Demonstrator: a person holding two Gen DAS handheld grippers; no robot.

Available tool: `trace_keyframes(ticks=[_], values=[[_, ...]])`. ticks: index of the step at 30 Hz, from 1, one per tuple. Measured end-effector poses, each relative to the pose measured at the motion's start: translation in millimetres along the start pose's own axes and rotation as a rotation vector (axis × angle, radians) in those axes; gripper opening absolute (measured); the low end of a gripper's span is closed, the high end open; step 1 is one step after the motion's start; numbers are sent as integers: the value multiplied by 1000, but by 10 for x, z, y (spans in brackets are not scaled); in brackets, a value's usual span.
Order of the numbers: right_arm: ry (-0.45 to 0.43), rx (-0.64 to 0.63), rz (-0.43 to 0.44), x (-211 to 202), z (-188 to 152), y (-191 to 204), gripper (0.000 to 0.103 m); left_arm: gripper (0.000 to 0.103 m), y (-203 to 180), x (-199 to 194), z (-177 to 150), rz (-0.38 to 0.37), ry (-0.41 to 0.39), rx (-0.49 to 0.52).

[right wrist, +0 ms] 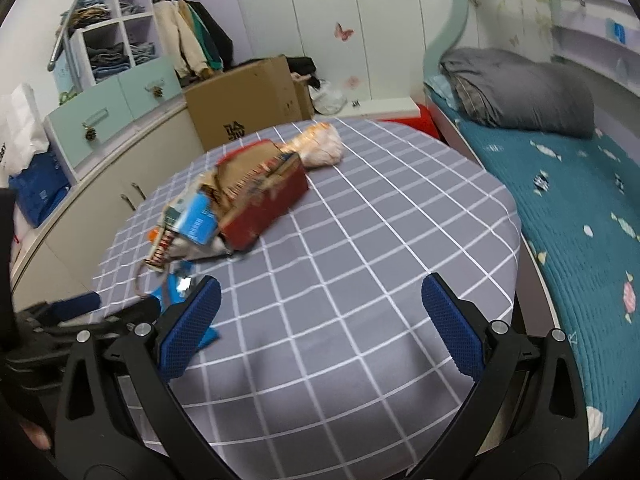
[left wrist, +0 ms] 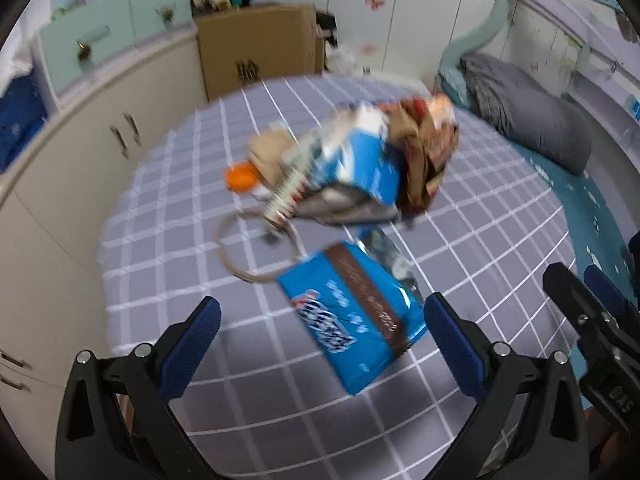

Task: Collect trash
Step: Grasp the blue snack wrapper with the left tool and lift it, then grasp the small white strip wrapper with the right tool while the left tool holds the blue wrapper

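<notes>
A blue snack wrapper (left wrist: 352, 320) lies on the grey checked tablecloth (left wrist: 168, 272), between and just beyond my open left gripper (left wrist: 322, 316). Farther off is a heap of trash: a blue carton (left wrist: 356, 164), a torn red cardboard box (left wrist: 428, 148) and an orange cap (left wrist: 240, 176). In the right wrist view the red box (right wrist: 264, 196), blue carton (right wrist: 196, 216) and a crumpled clear bag (right wrist: 320, 144) lie mid-table. My right gripper (right wrist: 320, 312) is open and empty above the bare cloth (right wrist: 360, 280). The left gripper (right wrist: 76, 308) shows at its left.
A brown cardboard box (left wrist: 256, 52) stands behind the table by white cupboards (left wrist: 80, 152). A bed with a teal sheet (right wrist: 580, 208) and grey pillow (right wrist: 520, 92) runs along the right. A thin loop of band (left wrist: 248, 248) lies near the heap.
</notes>
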State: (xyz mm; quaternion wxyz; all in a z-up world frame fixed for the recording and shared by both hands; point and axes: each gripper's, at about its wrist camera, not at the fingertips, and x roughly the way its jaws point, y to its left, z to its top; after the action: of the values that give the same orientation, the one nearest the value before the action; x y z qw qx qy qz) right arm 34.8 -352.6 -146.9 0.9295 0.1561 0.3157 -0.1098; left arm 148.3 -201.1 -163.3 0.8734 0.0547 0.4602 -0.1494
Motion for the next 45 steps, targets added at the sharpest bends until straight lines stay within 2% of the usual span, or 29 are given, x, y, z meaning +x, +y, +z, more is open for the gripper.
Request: trace_keyframes(ticks=[6,9,12,14,16,18,20,22,25,29,32,37,40,43,45], values=[[46,10,21,145,-57,-58,98,98,-88,246,-66,18,71,-20],[60,3,36,194,-74,-32,98,87,-104,268,-85,33,67,-16],[66,-3,51,229,-74,-9,98,75,-100,253,-104,34,53,-13],[68,-6,57,241,-68,11,98,61,-81,214,-119,23,42,-4],[70,-9,60,252,-61,40,98,53,-25,177,-122,1,42,-8],[75,-13,68,252,-63,85,98,42,28,170,-107,-38,42,-14],[78,-20,77,253,-60,132,98,25,71,160,-116,-85,45,-15],[80,-27,81,249,-56,181,98,21,114,117,-147,-145,46,-17],[79,-32,89,242,-56,245,98,18,166,42,-203,-198,27,-7],[97,-34,117,293,-57,382,98,17,394,-192,-263,-267,-38,-27],[129,-51,164,397,-54,593,98,17,688,-347,-268,-262,-84,-70],[177,-116,243,625,-44,1027,98,17,1211,-438,-259,-215,-113,-168],[214,-183,261,804,-33,1326,85,17,1465,-418,-262,-163,-120,-213],[225,-251,286,876,-38,1554,79,17,1685,-405,-295,-122,-115,-242],[245,-310,302,934,-65,1740,68,17,1828,-417,-308,-108,-115,-260]])
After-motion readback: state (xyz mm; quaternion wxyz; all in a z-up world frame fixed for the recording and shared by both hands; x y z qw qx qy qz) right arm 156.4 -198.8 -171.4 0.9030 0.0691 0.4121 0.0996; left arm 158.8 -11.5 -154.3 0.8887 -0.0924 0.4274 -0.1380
